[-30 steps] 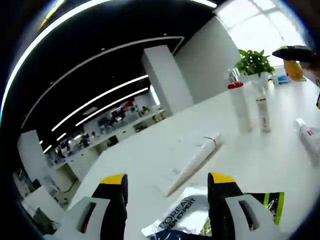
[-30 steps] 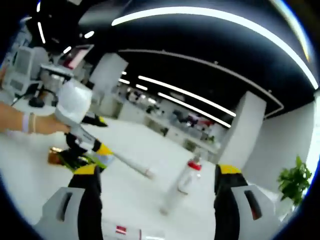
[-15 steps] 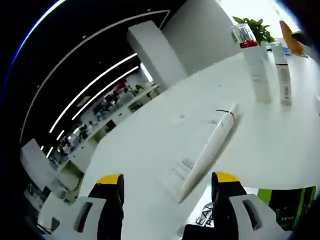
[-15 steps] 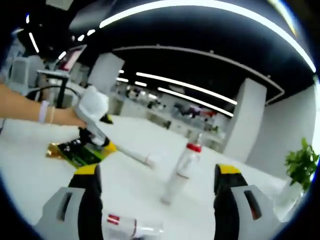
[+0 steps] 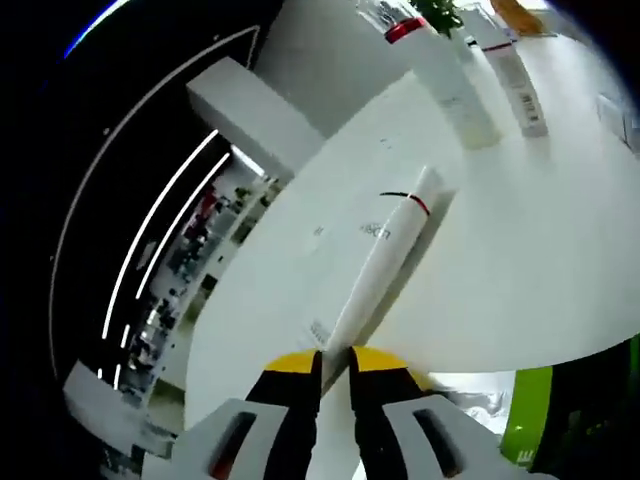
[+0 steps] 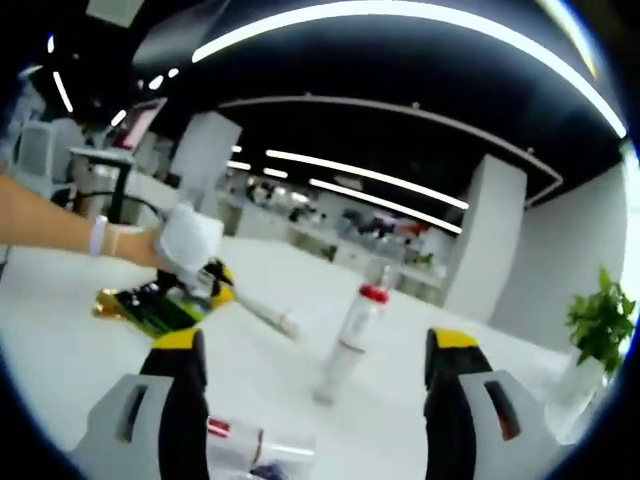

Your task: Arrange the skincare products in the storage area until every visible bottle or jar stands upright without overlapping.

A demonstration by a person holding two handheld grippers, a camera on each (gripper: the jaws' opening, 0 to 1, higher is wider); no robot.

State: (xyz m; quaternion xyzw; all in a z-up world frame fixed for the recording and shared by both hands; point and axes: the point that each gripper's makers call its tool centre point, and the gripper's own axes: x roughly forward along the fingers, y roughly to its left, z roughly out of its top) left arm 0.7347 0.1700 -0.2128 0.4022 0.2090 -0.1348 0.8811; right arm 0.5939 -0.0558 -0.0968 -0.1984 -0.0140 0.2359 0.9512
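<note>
In the centre of the left gripper view, the left gripper [image 5: 335, 362] pinches the flat tail of a white tube [image 5: 385, 252] lying on the table [image 5: 520, 270], probably light, soft and slippery; the right gripper [image 6: 310, 350] gapes empty.

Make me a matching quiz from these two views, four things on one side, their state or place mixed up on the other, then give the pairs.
Things:
1. left hand-held gripper
2. right hand-held gripper
3. long white tube
4. red-capped bottle

States:
A. standing upright on the white table
B. jaws wide apart, holding nothing
C. lying flat, one end pinched
D. jaws closed on the tube's end

Pairs: 1-D, 2-B, 3-C, 4-A
</note>
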